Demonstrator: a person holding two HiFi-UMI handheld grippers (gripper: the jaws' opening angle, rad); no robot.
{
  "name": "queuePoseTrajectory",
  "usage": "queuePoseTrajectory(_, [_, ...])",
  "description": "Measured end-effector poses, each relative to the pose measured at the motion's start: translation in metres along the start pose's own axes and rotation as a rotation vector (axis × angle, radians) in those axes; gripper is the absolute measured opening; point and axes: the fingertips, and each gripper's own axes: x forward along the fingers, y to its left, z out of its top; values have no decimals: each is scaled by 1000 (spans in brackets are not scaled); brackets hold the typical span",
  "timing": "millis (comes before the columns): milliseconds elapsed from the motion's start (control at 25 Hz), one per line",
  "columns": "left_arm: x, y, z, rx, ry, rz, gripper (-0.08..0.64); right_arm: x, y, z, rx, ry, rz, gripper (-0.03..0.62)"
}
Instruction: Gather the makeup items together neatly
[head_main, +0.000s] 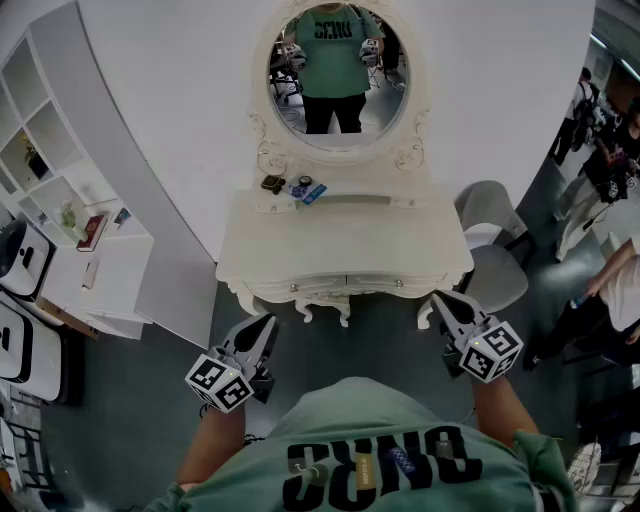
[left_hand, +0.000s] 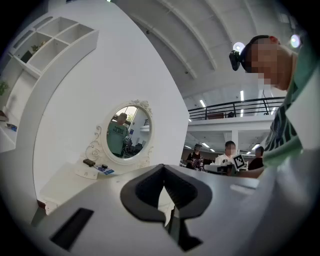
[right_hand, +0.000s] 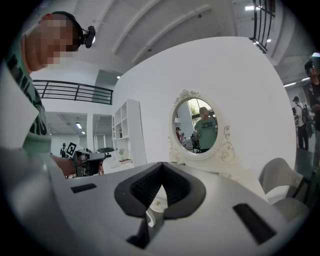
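My left claw and right claw hover closed and empty before the ornate white dressing table, poised for the small dark-and-blue makeup items on its back ledge.

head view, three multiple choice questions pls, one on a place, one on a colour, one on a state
1. Where on the vanity table do the makeup items lie?
A. front edge
B. back, just below the mirror, left of middle
C. right corner

2. What colour is the vanity table?
A. white
B. black
C. red

3. How do the right gripper's jaws stand?
A. wide open
B. shut on a makeup item
C. shut, empty

Answers:
1 B, they sit on the small ledge under the mirror.
2 A, top and legs are white.
3 C, its pads meet with nothing between.
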Motion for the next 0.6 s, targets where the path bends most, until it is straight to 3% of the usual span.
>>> queuePoseTrajectory(400, [8, -2, 4, 4, 4, -7, 8, 2, -5, 4, 0, 2, -1, -6])
queuePoseTrajectory(600, [13, 0, 1, 9, 9, -11, 8, 3, -17, 4, 46, -8, -27, -6])
